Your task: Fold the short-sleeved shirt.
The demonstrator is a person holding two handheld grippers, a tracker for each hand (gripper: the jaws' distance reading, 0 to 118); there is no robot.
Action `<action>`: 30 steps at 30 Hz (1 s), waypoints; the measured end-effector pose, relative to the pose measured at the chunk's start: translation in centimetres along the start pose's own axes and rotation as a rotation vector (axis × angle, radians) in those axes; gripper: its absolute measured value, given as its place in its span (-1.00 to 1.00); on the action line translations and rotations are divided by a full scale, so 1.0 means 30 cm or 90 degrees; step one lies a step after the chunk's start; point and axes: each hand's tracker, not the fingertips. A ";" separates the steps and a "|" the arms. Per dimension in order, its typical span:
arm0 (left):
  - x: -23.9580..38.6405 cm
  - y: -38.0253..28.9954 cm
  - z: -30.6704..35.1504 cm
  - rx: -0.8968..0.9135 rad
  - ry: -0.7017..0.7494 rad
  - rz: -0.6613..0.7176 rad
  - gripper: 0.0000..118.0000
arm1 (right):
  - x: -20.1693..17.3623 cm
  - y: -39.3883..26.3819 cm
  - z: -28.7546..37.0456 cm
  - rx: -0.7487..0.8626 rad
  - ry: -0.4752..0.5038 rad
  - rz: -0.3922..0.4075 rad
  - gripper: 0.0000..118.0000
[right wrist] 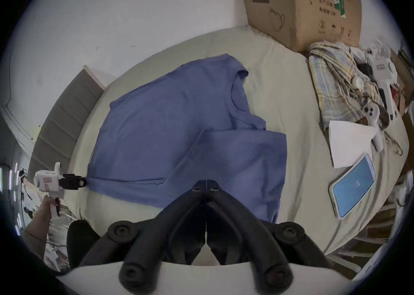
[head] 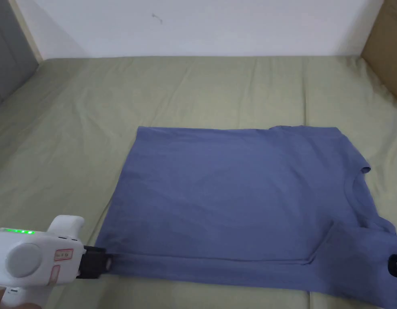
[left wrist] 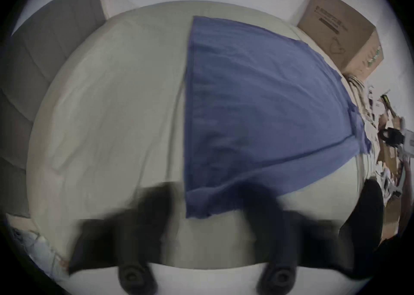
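lying flat on the olive sheet (head: 73, 132), the blue short-sleeved shirt (head: 234, 193) fills the head view from centre out to 4 o'clock, hem at 9 o'clock, collar at 3, with its near long edge already turned over in a narrow strip. the left gripper (head: 107, 263) sits at 7 o'clock by the near hem corner, jaws spread wide and blurred in its own view, gripping nothing. the right gripper (right wrist: 206, 184) has its jaws closed, tips meeting on the near sleeve; whether cloth is pinched i cannot tell. risk, as i judge it: lifting with just one end caught would skew the fold. a cardboard box (right wrist: 300, 4) stands at 1 o'clock in the right gripper view, a phone (right wrist: 351, 184) at 3.
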 end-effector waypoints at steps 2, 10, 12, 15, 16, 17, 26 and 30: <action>0.037 -0.015 0.029 0.047 0.047 -0.016 -1.00 | 0.013 -0.003 -0.004 -0.005 -0.008 0.001 -1.00; 0.077 -0.036 0.129 0.073 0.012 0.028 -1.00 | 0.101 -0.024 -0.003 -0.006 -0.067 0.046 0.32; 0.076 -0.029 0.136 0.076 0.013 0.034 -1.00 | 0.121 -0.028 -0.037 -0.066 -0.108 0.055 0.94; 0.087 -0.032 0.145 0.081 0.020 0.031 -1.00 | 0.118 -0.007 -0.122 -0.117 -0.144 0.086 0.92; 0.083 -0.025 0.142 0.079 0.020 0.032 -1.00 | 0.112 -0.008 -0.148 -0.136 -0.152 0.094 0.92; 0.089 -0.028 0.142 0.078 0.023 0.032 -1.00 | 0.164 -0.038 -0.162 -0.148 -0.149 0.098 0.85; 0.084 -0.041 0.141 0.063 0.015 0.045 -1.00 | 0.150 -0.030 -0.115 -0.159 -0.090 0.102 -0.88; 0.076 -0.032 0.147 0.073 0.013 0.053 -1.00 | 0.142 0.005 -0.072 -0.117 -0.082 0.102 -0.88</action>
